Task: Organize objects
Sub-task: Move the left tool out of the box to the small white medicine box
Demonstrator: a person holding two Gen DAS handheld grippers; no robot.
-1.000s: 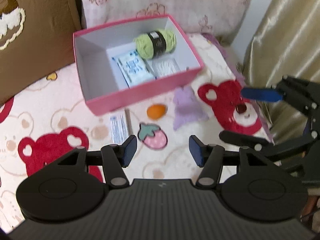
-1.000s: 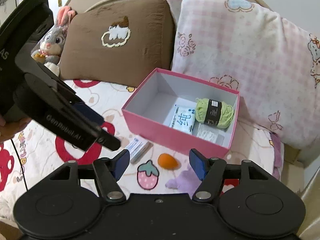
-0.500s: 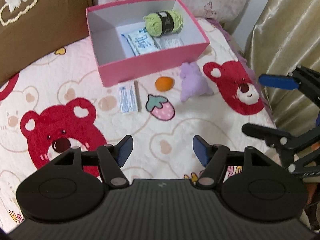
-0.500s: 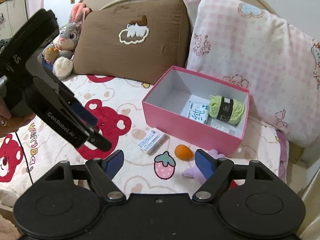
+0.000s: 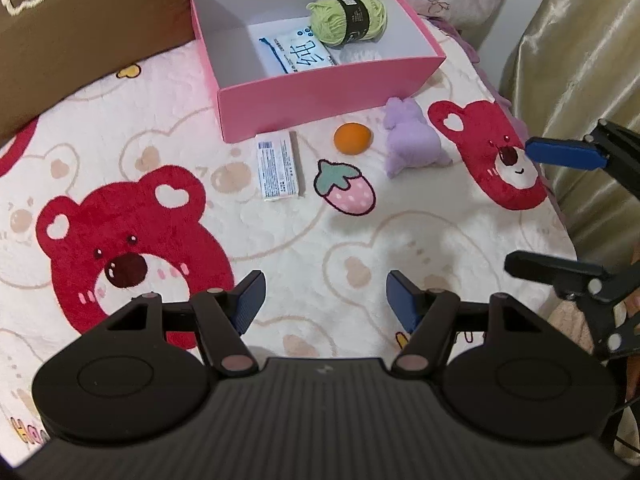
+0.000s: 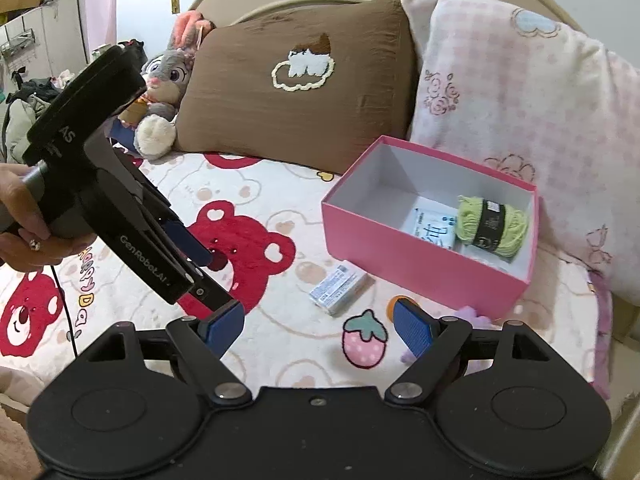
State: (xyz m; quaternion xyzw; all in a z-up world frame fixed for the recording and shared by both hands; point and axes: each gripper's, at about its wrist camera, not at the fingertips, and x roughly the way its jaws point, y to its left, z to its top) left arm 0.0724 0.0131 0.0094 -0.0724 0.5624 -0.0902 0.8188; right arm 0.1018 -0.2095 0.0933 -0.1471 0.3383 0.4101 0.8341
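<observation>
Both grippers are hanging empty over the fleecy bear-print bed blanket [image 5: 320,240]: the left gripper [image 5: 324,300] and the right gripper [image 6: 318,326] are each holding their blue-padded jaws wide apart. A stiff pink cardboard box [image 5: 328,84] is sitting near the pillows, holding a fuzzy green yarn ball [image 5: 347,20] and a glossy tissue pack [image 5: 294,54]. Just in front of it are lying a flat white packet [image 5: 279,165], a smooth orange ball [image 5: 352,138] and a purple plush [image 5: 412,138], with open blanket all around. In the right wrist view, the gripper's pad is hiding most of the orange ball and plush.

Both hand-held grippers [image 5: 324,300] [image 6: 318,330] agape (empty)
</observation>
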